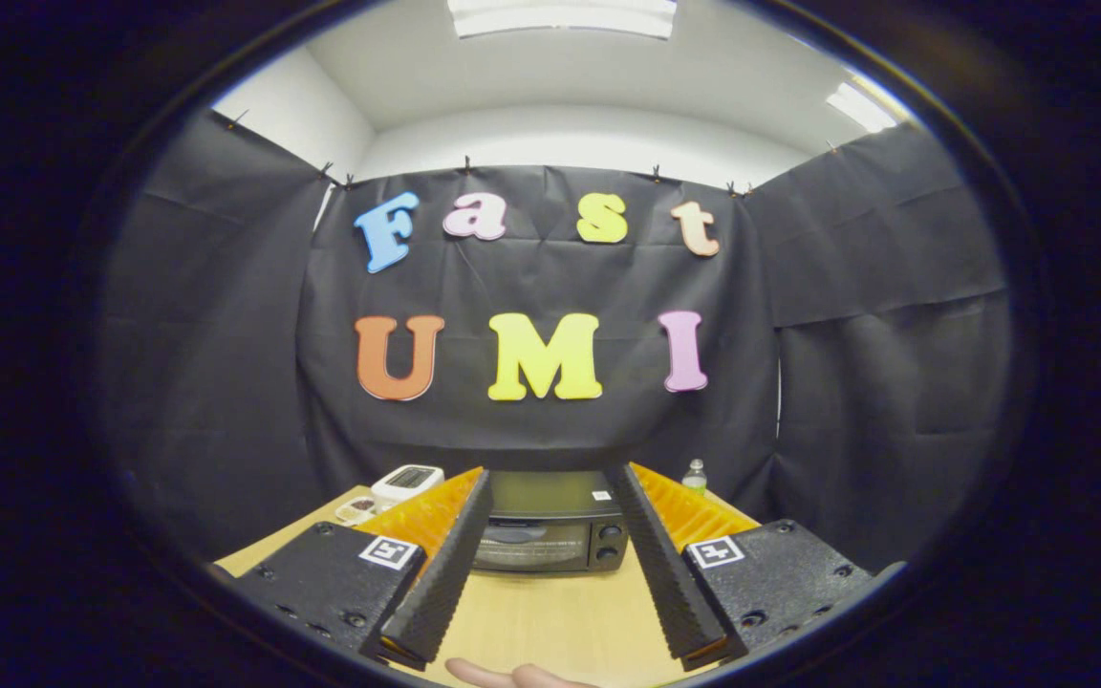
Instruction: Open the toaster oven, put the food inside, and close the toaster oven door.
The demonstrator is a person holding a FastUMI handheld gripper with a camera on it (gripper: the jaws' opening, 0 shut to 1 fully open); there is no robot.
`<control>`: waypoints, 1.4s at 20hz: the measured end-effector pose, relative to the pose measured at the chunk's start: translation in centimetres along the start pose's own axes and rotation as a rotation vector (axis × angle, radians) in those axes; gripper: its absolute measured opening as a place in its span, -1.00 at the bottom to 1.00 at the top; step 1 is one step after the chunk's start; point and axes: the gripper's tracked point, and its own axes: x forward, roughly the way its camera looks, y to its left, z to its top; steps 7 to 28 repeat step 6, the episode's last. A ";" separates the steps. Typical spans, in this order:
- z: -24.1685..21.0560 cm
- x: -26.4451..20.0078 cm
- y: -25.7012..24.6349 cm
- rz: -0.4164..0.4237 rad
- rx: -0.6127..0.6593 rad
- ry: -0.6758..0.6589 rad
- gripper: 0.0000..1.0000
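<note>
A black toaster oven (550, 524) stands at the far side of the wooden table (550, 612), its glass door closed and two knobs on its right side. It lies beyond my fingers, seen through the gap between them. My gripper (550, 483) is open, held above the table well short of the oven, with nothing between the fingers. A small plate with food (356, 507) sits left of the oven, partly hidden behind the left finger.
A white device with a display (406, 482) rests beside the plate, left of the oven. A small clear bottle (695, 475) stands right of the oven, by the cloth wall. A fingertip of a person's hand (512, 677) shows at the table's near edge.
</note>
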 end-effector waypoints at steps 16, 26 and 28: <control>1.0 -1.1 -1.5 0.000 0.035 -0.035 0.80; 1.0 -1.1 -1.5 0.000 0.035 -0.035 0.80; 1.0 -1.1 -1.5 0.000 0.035 -0.035 0.80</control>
